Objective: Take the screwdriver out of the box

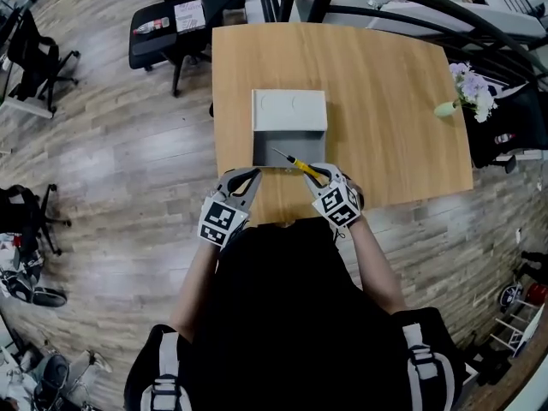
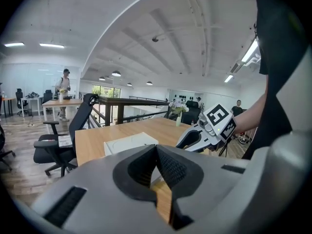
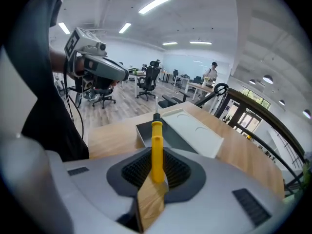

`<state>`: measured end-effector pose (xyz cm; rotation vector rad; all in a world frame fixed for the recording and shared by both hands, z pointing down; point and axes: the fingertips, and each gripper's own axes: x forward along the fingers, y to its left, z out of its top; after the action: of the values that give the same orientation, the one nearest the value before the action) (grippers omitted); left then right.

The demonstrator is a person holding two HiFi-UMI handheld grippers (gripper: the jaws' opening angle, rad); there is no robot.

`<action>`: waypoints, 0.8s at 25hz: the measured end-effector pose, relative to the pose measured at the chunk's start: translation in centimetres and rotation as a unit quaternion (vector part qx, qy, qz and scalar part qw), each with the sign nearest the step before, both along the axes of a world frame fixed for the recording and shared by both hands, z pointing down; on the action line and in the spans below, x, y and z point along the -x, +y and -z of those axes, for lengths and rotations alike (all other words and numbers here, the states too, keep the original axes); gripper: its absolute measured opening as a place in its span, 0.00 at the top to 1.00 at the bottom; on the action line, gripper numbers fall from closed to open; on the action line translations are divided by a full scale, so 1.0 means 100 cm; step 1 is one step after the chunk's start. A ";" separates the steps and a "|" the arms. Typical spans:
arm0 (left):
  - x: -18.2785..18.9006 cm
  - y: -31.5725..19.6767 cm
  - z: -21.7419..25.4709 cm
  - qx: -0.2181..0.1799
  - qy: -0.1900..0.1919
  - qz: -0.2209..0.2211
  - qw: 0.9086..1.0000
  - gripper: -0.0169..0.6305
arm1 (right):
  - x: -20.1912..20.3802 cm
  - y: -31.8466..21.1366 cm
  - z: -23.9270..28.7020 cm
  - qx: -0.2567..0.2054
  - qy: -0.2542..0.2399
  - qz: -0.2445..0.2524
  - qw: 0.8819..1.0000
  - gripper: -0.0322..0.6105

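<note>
screwdriver is clamped by the rear of its yellow handle in the right claw, tip pointing out over the near side of the open box, apparently raised clear of it above the table. left claw is closed on nothing, just beside the box. risk: with such a short hold, a fast wrist roll could let it pivot, slip and drop back in, or the tip could snag the box wall.

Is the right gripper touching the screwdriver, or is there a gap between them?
Touching. In the right gripper view, the right gripper is clamped on the screwdriver by its yellow handle.
</note>
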<state>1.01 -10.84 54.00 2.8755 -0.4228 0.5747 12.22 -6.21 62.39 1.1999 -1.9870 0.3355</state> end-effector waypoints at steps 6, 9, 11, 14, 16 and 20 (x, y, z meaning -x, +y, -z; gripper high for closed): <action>-0.002 0.010 -0.004 0.008 0.000 -0.017 1.000 0.94 | 0.003 0.004 0.015 -0.012 -0.018 -0.025 0.999 0.82; -0.003 0.013 -0.006 0.009 0.001 -0.022 1.000 0.94 | 0.007 0.004 0.021 -0.022 -0.030 -0.029 0.999 0.82; -0.003 0.014 -0.008 0.010 0.001 -0.026 1.000 0.94 | 0.012 0.003 0.025 -0.026 -0.038 -0.030 0.998 0.82; -0.003 0.015 -0.008 0.009 0.002 -0.029 1.000 0.94 | 0.019 0.004 0.030 -0.034 -0.048 -0.025 0.998 0.82; -0.003 0.015 -0.007 0.008 0.004 -0.029 1.000 0.94 | 0.021 0.004 0.035 -0.041 -0.047 -0.018 0.998 0.82; -0.002 0.016 -0.007 0.006 0.005 -0.029 1.000 0.94 | 0.024 0.007 0.036 -0.043 -0.049 -0.016 0.998 0.82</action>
<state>1.17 -9.26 54.73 2.8858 -0.3343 0.5695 9.85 -5.54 58.82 1.2914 -2.0863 0.3339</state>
